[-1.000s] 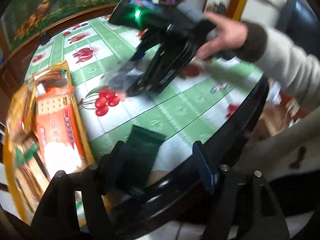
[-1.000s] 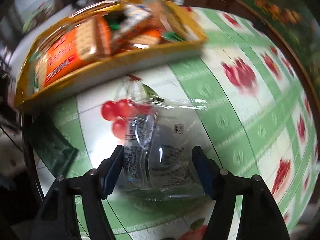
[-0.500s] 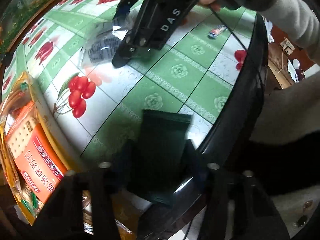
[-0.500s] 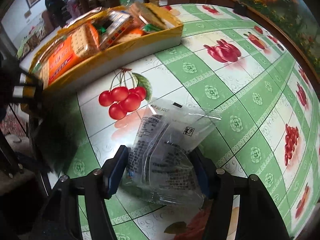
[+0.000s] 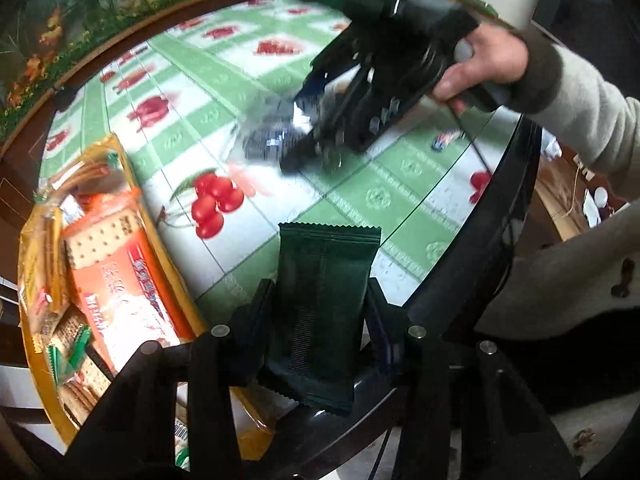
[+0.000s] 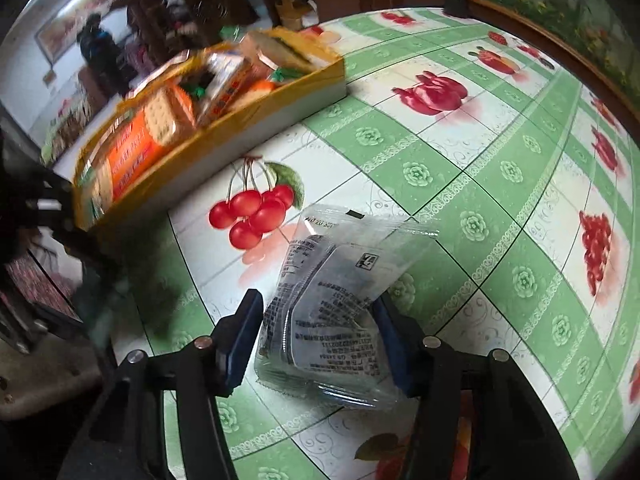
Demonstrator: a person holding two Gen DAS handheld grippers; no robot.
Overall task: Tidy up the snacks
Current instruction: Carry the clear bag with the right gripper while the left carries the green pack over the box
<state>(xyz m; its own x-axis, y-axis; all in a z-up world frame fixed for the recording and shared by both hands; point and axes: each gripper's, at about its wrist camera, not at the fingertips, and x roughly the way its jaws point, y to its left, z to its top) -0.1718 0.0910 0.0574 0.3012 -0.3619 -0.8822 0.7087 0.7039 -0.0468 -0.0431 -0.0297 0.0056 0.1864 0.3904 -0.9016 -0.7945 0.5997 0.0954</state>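
My left gripper (image 5: 320, 312) is shut on a dark green snack packet (image 5: 320, 304) and holds it above the table's front edge. My right gripper (image 6: 320, 332) is shut on a clear plastic snack packet (image 6: 336, 304) with a dark filling, lifted a little off the tablecloth; it also shows in the left wrist view (image 5: 308, 156), blurred. A yellow box (image 5: 160, 240) full of cracker packs sits at the left; in the right wrist view the yellow box (image 6: 240, 120) lies at the upper left.
The table has a green and white fruit-print cloth (image 6: 460, 160) and a dark rounded edge (image 5: 500, 240). A small wrapped candy (image 5: 446, 139) lies near that edge. Furniture stands beyond the table.
My left gripper has closed on the green packet and raised it. My right gripper has lifted the clear packet slightly and swung toward the yellow box.
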